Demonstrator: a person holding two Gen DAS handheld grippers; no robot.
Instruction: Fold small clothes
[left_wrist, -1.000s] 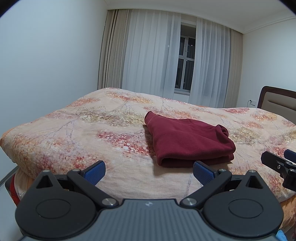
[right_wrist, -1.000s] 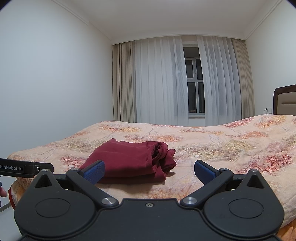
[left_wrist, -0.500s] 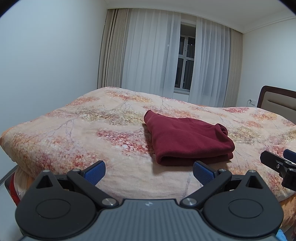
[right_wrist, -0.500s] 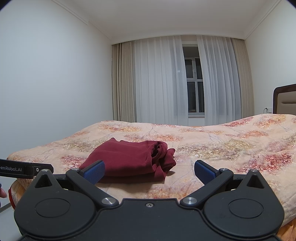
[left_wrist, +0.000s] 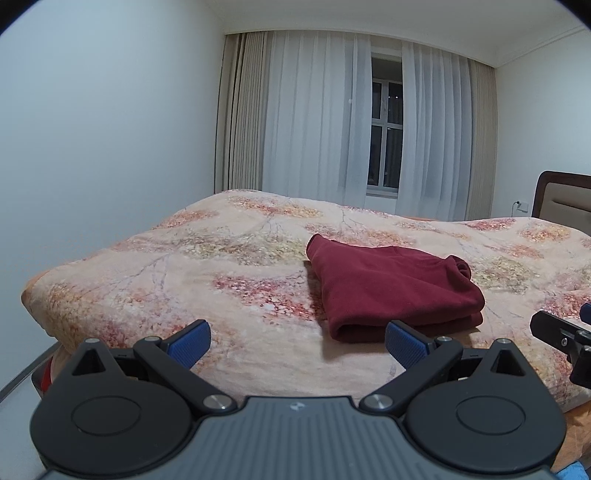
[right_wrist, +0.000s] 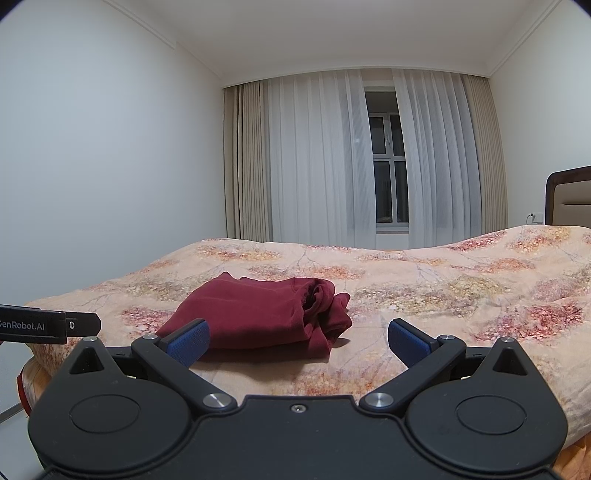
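A dark red garment (left_wrist: 391, 288) lies folded into a thick rectangle on the floral bedspread (left_wrist: 229, 273), near the bed's front edge. In the right wrist view the same garment (right_wrist: 258, 317) shows a bunched end toward the right. My left gripper (left_wrist: 297, 343) hovers in front of the bed, open, with nothing between its blue pads (left_wrist: 190, 341). My right gripper (right_wrist: 297, 341) is open too, held back from the garment and empty. Each gripper's black body appears at the edge of the other's view.
The bed (right_wrist: 461, 288) fills the middle of the room, its front edge just ahead of both grippers. A padded headboard (left_wrist: 565, 201) stands at the right. White curtains (right_wrist: 332, 158) cover the window behind. A plain wall runs along the left.
The left wrist view has tilted up slightly, so the garment sits a little lower. Both grippers stay open and the garment has not moved.
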